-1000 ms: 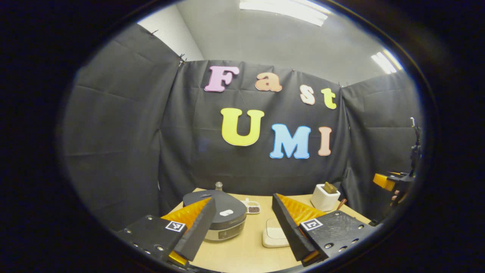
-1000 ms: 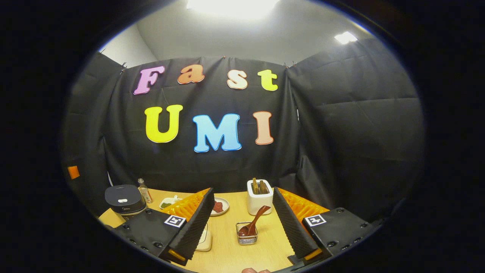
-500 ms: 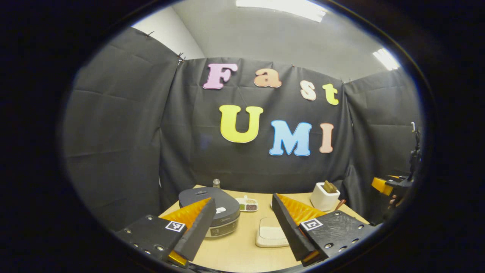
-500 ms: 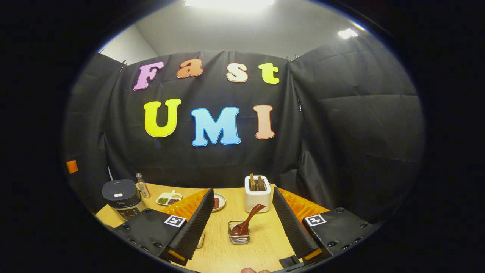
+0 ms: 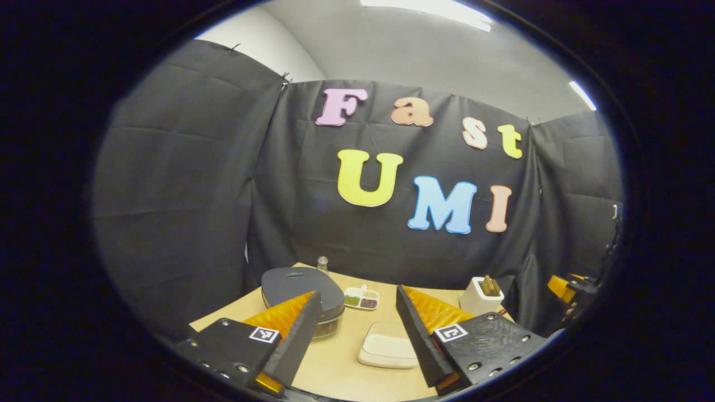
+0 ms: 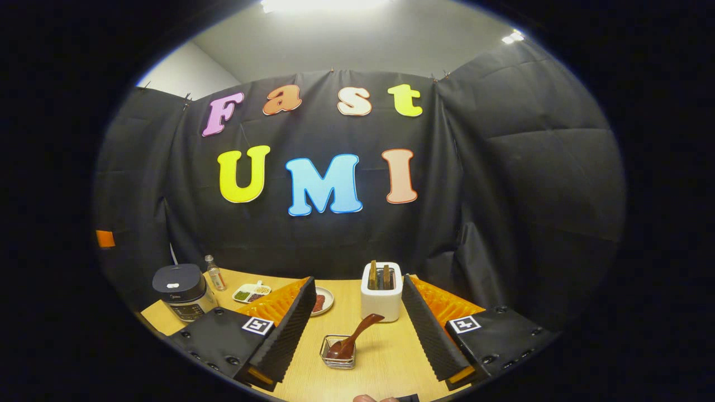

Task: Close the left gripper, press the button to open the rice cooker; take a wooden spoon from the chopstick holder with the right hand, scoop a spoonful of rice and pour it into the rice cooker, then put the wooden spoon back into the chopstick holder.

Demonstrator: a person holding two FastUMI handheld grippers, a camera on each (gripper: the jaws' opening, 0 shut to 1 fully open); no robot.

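The rice cooker [image 5: 301, 287] with its dark lid down stands at the table's left, just beyond my left gripper [image 5: 357, 295], which is open and holds nothing. The cooker [image 6: 181, 290] also appears far left in the right gripper view. A white chopstick holder [image 6: 381, 293] with wooden handles [image 6: 379, 276] sticking up stands between the open fingers of my right gripper [image 6: 358, 282], farther back. In front of it a brown spoon [image 6: 357, 335] leans in a small clear container [image 6: 338, 357]. The holder [image 5: 480, 298] is at the right in the left gripper view.
A small bottle [image 6: 212, 273], a sectioned dish of beans [image 6: 251, 291] and a plate [image 6: 323, 301] line the back of the wooden table [image 6: 385, 363]. A flat white pad [image 5: 388, 349] lies between my left gripper's fingers. The other gripper [image 5: 570, 285] shows at the right edge.
The left gripper has drawn back from the rice cooker, which now looks smaller and farther. The right gripper view has shifted slightly, with the clear container now lower and more to the left. Both grippers stay open.
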